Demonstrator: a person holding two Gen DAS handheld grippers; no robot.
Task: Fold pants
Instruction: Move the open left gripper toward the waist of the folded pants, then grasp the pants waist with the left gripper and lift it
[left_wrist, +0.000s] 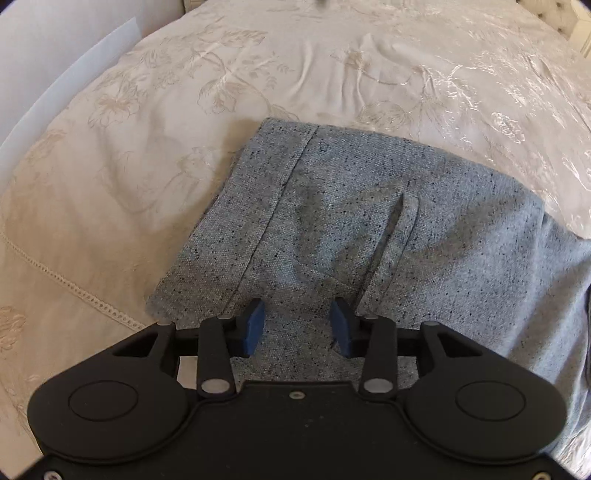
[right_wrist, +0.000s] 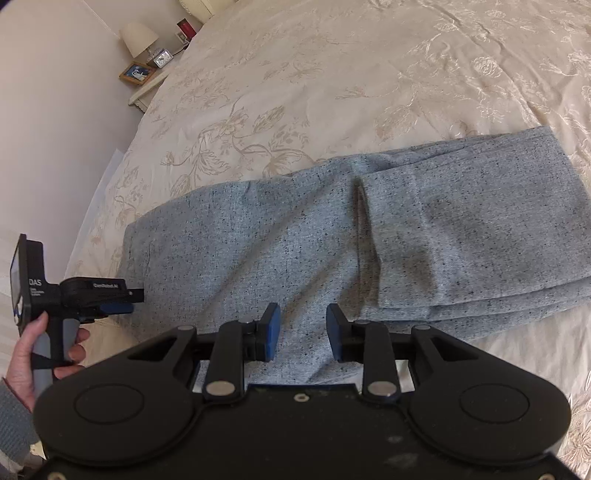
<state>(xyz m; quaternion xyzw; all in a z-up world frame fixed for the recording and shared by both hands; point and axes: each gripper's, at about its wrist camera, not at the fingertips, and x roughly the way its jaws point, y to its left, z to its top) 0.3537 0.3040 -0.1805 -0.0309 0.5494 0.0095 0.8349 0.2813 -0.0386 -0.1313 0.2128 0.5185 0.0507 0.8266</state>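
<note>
Grey pants (right_wrist: 332, 236) lie folded lengthwise across the bed (right_wrist: 332, 74), near its front edge, layers stacked at the right end. Left gripper (left_wrist: 297, 325) sits low over the cloth, jaws parted, nothing pinched. Right gripper (right_wrist: 301, 332) same: jaws apart, empty, over the near edge. Risk: a pinch could catch only the top layer, so the stack slides apart when lifted. The slick bedspread may let the whole bundle drag and wrinkle too.

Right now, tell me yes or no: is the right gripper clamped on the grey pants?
No: in the right wrist view the right gripper stands open above the grey pants, with no cloth between its blue pads.
</note>
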